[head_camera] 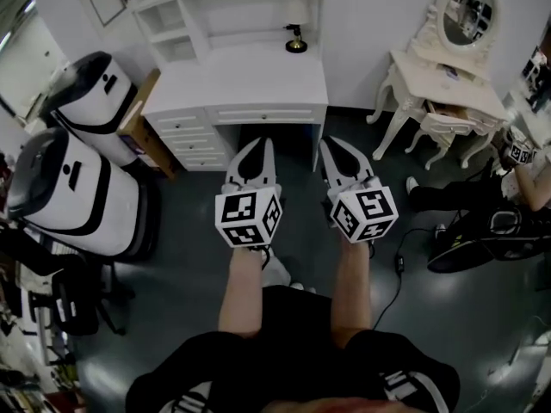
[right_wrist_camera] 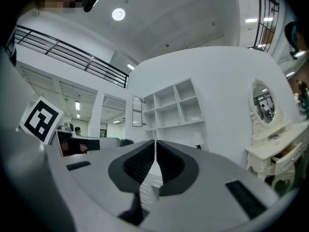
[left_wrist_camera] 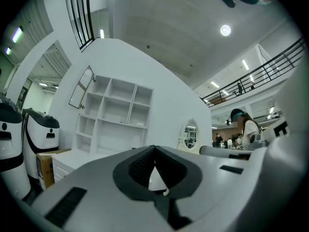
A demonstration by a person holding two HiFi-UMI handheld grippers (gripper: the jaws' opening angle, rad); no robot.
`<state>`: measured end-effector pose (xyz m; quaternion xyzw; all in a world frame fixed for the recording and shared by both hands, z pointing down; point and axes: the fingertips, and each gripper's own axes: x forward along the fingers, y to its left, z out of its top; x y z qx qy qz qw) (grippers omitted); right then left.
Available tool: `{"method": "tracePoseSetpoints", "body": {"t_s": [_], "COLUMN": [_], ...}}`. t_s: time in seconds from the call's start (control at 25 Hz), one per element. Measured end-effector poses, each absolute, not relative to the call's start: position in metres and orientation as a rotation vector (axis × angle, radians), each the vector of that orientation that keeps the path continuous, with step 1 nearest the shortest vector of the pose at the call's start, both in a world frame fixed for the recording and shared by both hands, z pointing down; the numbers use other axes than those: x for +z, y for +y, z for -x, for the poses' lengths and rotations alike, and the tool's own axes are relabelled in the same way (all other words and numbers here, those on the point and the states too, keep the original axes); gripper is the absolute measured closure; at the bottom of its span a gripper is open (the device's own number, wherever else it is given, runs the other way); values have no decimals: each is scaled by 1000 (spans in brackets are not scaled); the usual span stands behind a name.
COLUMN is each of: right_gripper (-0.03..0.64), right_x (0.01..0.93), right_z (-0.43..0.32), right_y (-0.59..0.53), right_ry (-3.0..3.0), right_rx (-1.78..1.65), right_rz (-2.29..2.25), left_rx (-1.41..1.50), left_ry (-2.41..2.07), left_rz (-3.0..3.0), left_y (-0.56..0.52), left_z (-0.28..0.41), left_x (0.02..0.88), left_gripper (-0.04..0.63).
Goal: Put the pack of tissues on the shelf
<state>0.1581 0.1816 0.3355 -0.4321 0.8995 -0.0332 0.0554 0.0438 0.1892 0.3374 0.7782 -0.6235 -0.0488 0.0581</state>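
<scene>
1. The left gripper (head_camera: 257,149) and the right gripper (head_camera: 332,147) are held side by side, level, in front of the desk (head_camera: 250,76), well short of its front edge. Both have their jaws pressed together with nothing between them.
2. The pack of tissues shows in no view, so I cannot say where it lies. It is not on the desk top, nor in the shelf (head_camera: 232,11) that stands at the back of the desk.
3. The step in hand looks like finding the pack, since nothing has been picked up yet.
4. To do it well:
   - Search to either side of the desk before moving in.
   - Spread one gripper's jaws wide before reaching for the pack.
   - Take the pack across its narrow sides. It is probably soft, so close only until it stops slipping.
   - Carry it level to an open compartment above the desk and slide it fully in before letting go.
   - Steer clear of the small dark ornament (head_camera: 296,41) at the back right of the desk top.
5. Counts:
   - Grippers: two.
   - Desk: one.
   - Shelf: one, with several open compartments, all apparently bare.
   - Ornament: one.
   - White and black machines: two, (head_camera: 90,101) and (head_camera: 73,192), left of the desk.
   - Cardboard box (head_camera: 142,123): one, against the desk's left side.
   - Dressing table (head_camera: 443,84): one, right of the desk, with one oval mirror (head_camera: 471,11).
</scene>
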Motion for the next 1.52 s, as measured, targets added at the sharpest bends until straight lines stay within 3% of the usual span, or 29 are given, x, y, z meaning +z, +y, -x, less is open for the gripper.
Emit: {"method": "tracePoseSetpoints", "body": {"t_s": [0.64,1.52], "right_gripper": [589,589], "right_x": [391,444], "right_z": [-178,-94], "right_y": [136,16], "right_ry": [2739,2829], "right_rx": [-102,-182], "right_rz": [1431,1369], "left_rx": [-61,-5], "left_ry": [-1862,-1833], "left_rz": [-2406,-2336], "left_y": [135,19], "left_z": [-53,4], "left_x": [386,439], "left_gripper": [584,584]}}
